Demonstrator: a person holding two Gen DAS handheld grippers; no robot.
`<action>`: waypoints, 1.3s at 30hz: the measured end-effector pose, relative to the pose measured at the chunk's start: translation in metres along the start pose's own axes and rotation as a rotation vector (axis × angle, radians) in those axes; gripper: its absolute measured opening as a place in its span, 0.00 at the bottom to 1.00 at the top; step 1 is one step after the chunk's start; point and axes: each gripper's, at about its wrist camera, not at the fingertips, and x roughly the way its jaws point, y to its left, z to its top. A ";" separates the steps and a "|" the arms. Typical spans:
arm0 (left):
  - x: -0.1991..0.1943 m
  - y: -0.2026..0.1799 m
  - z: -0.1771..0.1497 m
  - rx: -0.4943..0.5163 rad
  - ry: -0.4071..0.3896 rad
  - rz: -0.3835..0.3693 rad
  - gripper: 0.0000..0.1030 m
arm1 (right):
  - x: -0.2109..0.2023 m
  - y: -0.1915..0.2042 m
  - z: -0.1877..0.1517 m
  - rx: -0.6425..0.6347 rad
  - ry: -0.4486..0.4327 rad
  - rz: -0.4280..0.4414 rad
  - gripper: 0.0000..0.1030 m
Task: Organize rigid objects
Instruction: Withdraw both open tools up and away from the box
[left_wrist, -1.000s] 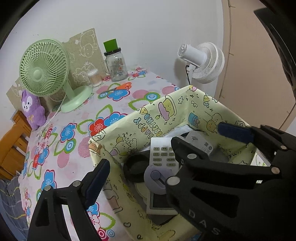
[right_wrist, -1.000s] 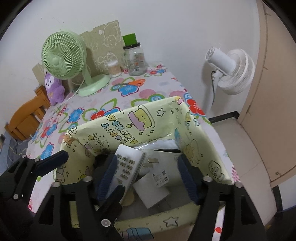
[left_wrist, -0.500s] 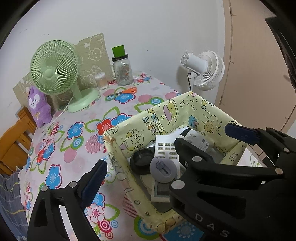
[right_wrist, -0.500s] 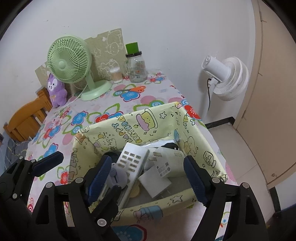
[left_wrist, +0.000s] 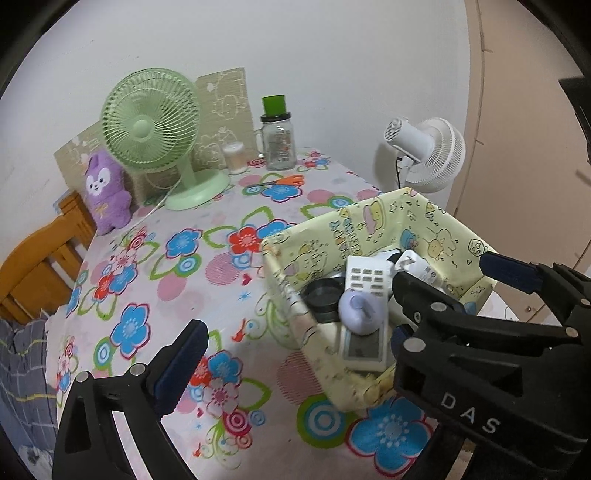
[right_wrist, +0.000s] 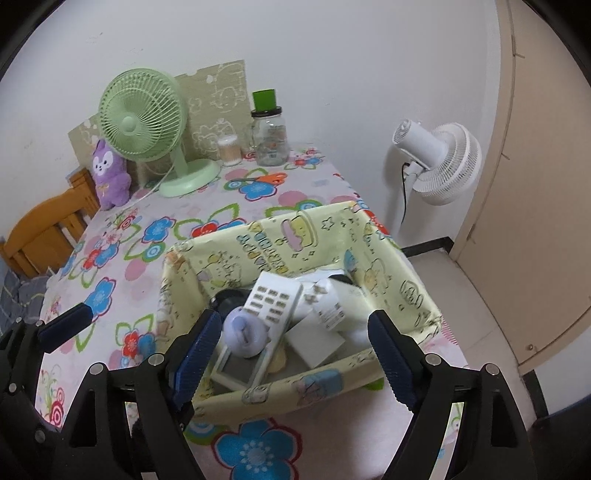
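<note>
A yellow cartoon-print box (left_wrist: 369, 229) (right_wrist: 295, 236) stands on the flowered tablecloth near the table's right edge. Inside lie a white remote (left_wrist: 367, 280) (right_wrist: 275, 299), a lavender round gadget (left_wrist: 360, 312) (right_wrist: 245, 332), a black round piece (left_wrist: 323, 295) and a white charger (right_wrist: 328, 312). My left gripper (left_wrist: 341, 291) hangs above and in front of the box, its jaws opening with nothing held. My right gripper (right_wrist: 294, 315) stands open over the box's near wall, pads apart from everything. Its black finger (left_wrist: 461, 350) hides the box's right part in the left wrist view.
At the back stand a green desk fan (left_wrist: 151, 118), a purple plush (left_wrist: 105, 188), a green-lidded jar (left_wrist: 277, 144) and a small swab pot (left_wrist: 234, 157). Orange scissors (left_wrist: 284, 181) lie nearby. A white floor fan (left_wrist: 432, 155) and a wooden chair (left_wrist: 37, 266) flank the table.
Both grippers have drawn back and a little upward from the box, which now looks smaller and farther. Both pairs of jaws stand wider than a second ago.
</note>
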 end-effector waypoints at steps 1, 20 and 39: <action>-0.003 0.003 -0.002 -0.004 -0.004 0.004 0.98 | -0.002 0.003 -0.001 -0.003 -0.005 0.002 0.82; -0.026 0.073 -0.048 -0.161 -0.011 0.105 1.00 | -0.017 0.062 -0.028 -0.088 -0.075 0.106 0.88; -0.065 0.118 -0.075 -0.299 -0.135 0.185 1.00 | -0.041 0.065 -0.037 -0.071 -0.219 0.138 1.00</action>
